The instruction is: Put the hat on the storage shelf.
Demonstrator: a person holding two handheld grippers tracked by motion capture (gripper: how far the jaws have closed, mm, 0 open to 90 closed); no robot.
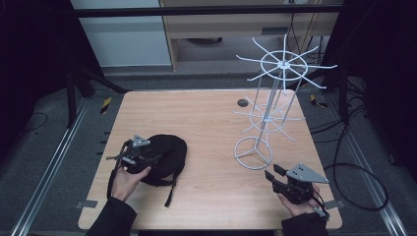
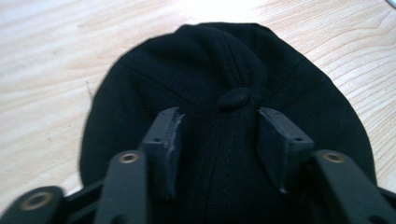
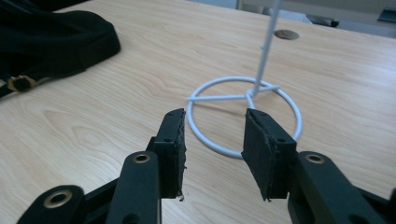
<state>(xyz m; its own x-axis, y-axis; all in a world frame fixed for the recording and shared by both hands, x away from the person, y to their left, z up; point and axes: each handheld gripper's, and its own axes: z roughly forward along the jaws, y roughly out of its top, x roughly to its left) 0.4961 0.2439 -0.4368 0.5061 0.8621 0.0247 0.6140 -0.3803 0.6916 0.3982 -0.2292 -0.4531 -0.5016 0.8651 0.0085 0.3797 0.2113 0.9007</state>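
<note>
Left gripper (image 2: 218, 128) half open astride black cap (image 2: 205, 70), right gripper (image 3: 214, 133) parted, empty, near white rack (image 3: 243, 95)

cap (image 1: 164, 157): on table (image 1: 206, 113), near-left part; strap trails off it toward near edge
left gripper (image 1: 142, 156): at cap's left side, jaws over the crown, one each side of top button (image 2: 235, 99)
wire stand (image 1: 270, 108): on table, right half; ring base (image 3: 243, 116) nearer the person, spoked tiers above it
right gripper (image 1: 273, 178): near-right corner, just before ring base, apart from it
cap vs stand: well apart, bare table between
grommet (image 1: 242, 103): in tabletop, behind stand's base
</note>
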